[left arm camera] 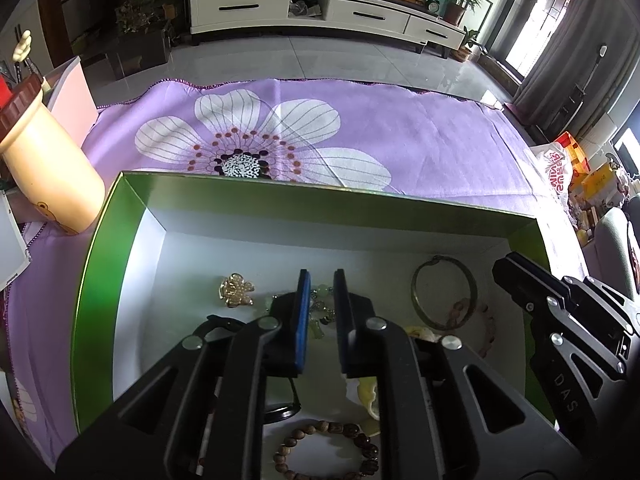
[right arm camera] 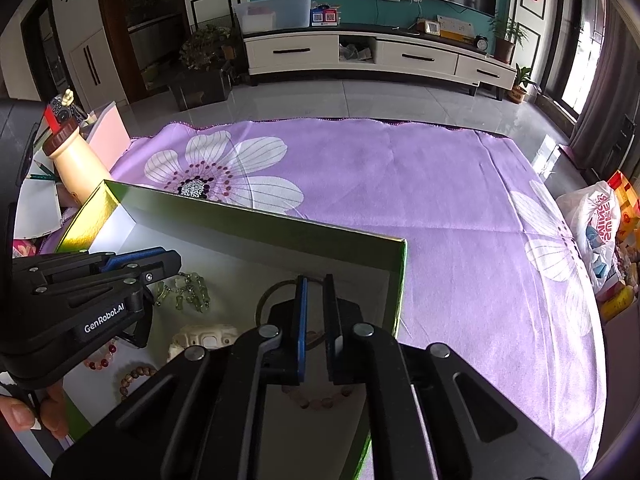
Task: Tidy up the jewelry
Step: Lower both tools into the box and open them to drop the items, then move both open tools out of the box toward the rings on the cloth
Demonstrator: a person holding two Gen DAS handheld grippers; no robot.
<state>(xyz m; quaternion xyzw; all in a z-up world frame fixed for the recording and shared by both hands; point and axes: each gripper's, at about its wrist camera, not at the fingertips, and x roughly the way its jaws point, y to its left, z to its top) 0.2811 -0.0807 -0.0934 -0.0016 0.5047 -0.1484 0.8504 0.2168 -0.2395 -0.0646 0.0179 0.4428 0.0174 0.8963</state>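
Observation:
A green box (left arm camera: 116, 216) with a white inside holds the jewelry. In the left wrist view I see a gold flower brooch (left arm camera: 236, 290), a pale green bead bracelet (left arm camera: 324, 312), a brass bangle (left arm camera: 444, 296), a pink bead bracelet (left arm camera: 486, 332) and a brown wooden bead bracelet (left arm camera: 328, 452). My left gripper (left arm camera: 320, 280) hangs over the green beads, jaws slightly apart, holding nothing. My right gripper (right arm camera: 314, 284) is over the bangle (right arm camera: 266, 298) inside the box (right arm camera: 396, 280), jaws slightly apart and empty, with the pink beads (right arm camera: 320, 402) below it.
The box lies on a purple flowered cloth (right arm camera: 440, 208). A cream bottle with a brown cap (left arm camera: 44, 160) and a pink box (left arm camera: 70, 92) stand at the left. A plastic bag (right arm camera: 596, 220) and packages sit off the right edge. A white carved piece (right arm camera: 200, 338) lies in the box.

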